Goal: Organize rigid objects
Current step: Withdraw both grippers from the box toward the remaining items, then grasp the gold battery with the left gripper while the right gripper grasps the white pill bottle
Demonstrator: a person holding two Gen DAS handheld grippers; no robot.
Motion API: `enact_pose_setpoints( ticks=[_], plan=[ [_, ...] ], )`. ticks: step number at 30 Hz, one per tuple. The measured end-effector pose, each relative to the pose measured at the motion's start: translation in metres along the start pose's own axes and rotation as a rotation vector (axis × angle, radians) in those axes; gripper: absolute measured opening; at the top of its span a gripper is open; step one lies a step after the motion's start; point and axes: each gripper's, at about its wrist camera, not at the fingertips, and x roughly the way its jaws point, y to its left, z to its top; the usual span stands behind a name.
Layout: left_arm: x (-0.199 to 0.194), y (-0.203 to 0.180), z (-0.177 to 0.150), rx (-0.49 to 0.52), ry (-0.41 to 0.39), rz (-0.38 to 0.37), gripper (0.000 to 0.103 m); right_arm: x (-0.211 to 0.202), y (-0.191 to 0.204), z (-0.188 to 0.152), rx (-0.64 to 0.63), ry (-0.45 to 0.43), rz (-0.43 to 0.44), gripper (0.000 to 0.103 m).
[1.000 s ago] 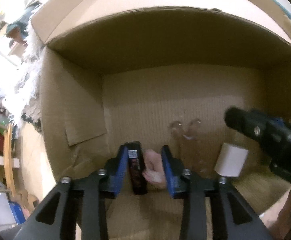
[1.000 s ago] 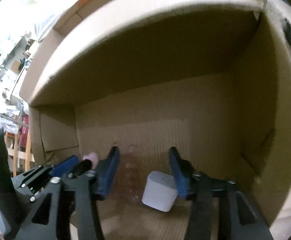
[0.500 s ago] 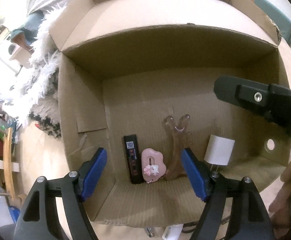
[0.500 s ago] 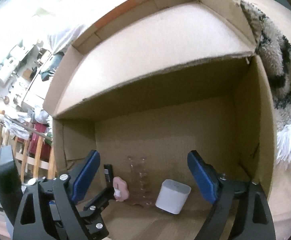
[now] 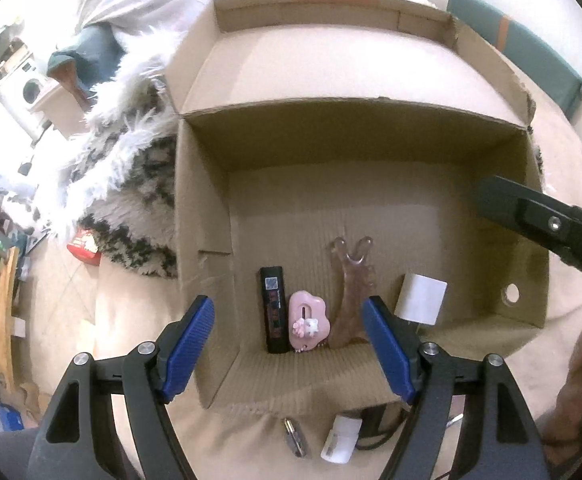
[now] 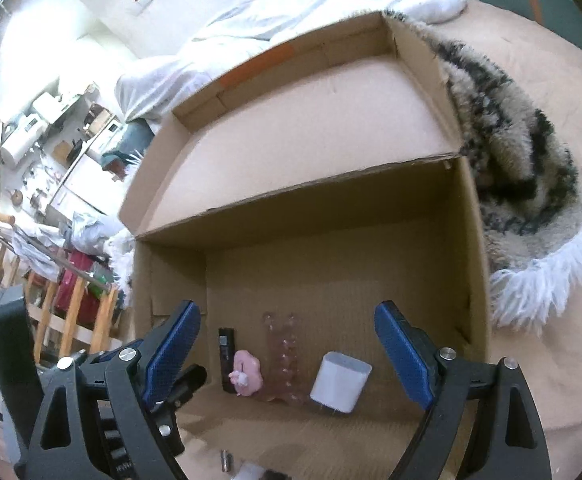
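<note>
An open cardboard box holds a row of things along its near wall. From left to right lie a black bar, a pink piece with a small white figure, a clear brownish hair clip and a white cube charger. My left gripper hangs open above the box's near edge, with nothing between its blue pads. My right gripper is open too, above the white cube charger and apart from it. Its black body shows at the right of the left wrist view.
The box's lid flap stands behind the opening. A shaggy black-and-white throw lies to the left and a red packet beside it. A small metal piece, a white plug and a black cable lie in front of the box.
Both grippers have widened and pulled up and back out of the box. The left has let go of the black bar and pink piece; the white cube stays on the box floor.
</note>
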Motion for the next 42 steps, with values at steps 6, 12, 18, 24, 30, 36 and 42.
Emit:
enact_pose_setpoints(
  ticks=[6,12,18,24,30,36,42],
  plan=[
    [-0.012,0.016,-0.007,-0.019,-0.010,-0.023,0.074,-0.022,-0.005,-0.016,0.002,-0.008,-0.013,0.094],
    [-0.015,0.036,-0.025,-0.061,-0.006,-0.055,0.074,-0.043,-0.016,-0.039,0.025,0.003,-0.026,0.094],
    [-0.008,0.053,-0.046,-0.105,0.001,-0.042,0.074,-0.055,-0.027,-0.060,0.041,0.024,-0.063,0.094],
    [-0.005,0.070,-0.058,-0.171,0.004,-0.055,0.074,-0.058,-0.040,-0.082,0.096,0.067,-0.101,0.094],
    [0.010,0.064,-0.066,-0.129,0.074,-0.034,0.074,-0.053,-0.048,-0.096,0.135,0.116,-0.129,0.094],
    [0.048,0.045,-0.085,-0.105,0.242,-0.095,0.074,-0.039,-0.051,-0.094,0.152,0.142,-0.151,0.094],
    [0.074,0.023,-0.097,-0.032,0.306,-0.071,0.070,-0.031,-0.057,-0.098,0.171,0.182,-0.179,0.094]
  ],
)
